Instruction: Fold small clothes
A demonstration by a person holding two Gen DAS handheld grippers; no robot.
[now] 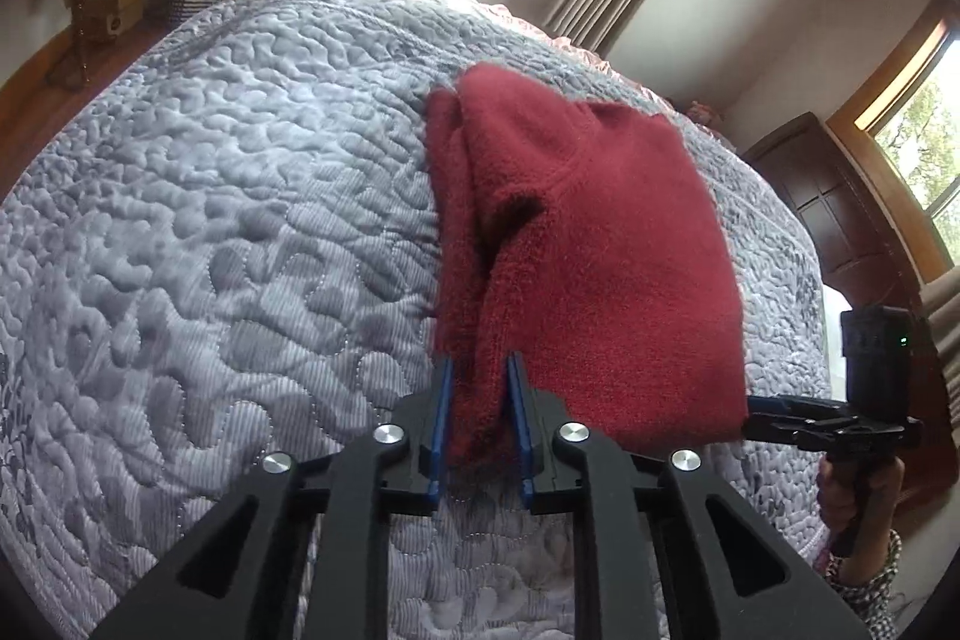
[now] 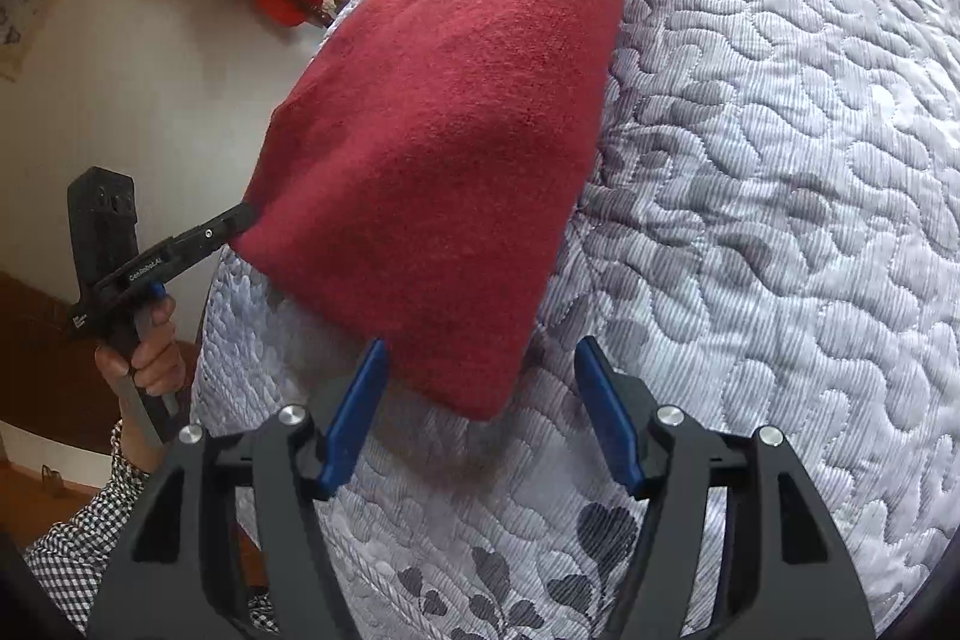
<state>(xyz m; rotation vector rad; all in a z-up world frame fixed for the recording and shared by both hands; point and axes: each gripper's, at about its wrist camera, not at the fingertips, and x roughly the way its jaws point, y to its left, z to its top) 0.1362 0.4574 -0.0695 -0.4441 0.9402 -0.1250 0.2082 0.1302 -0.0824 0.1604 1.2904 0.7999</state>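
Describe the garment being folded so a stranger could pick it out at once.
Start at the bed under its grey quilt with the stitched squiggle pattern. On it lies a sweater, folded, its near edge pinched in the left tongs. It is the only dark red, fuzzy thing on the pale quilt.

We make out little readable text. In the right wrist view, small white lettering runs along the black body of the left gripper [image 2: 240, 219], but it is too small and blurred for us to read with certainty. A second white mark near its handle end is likewise illegible to us.
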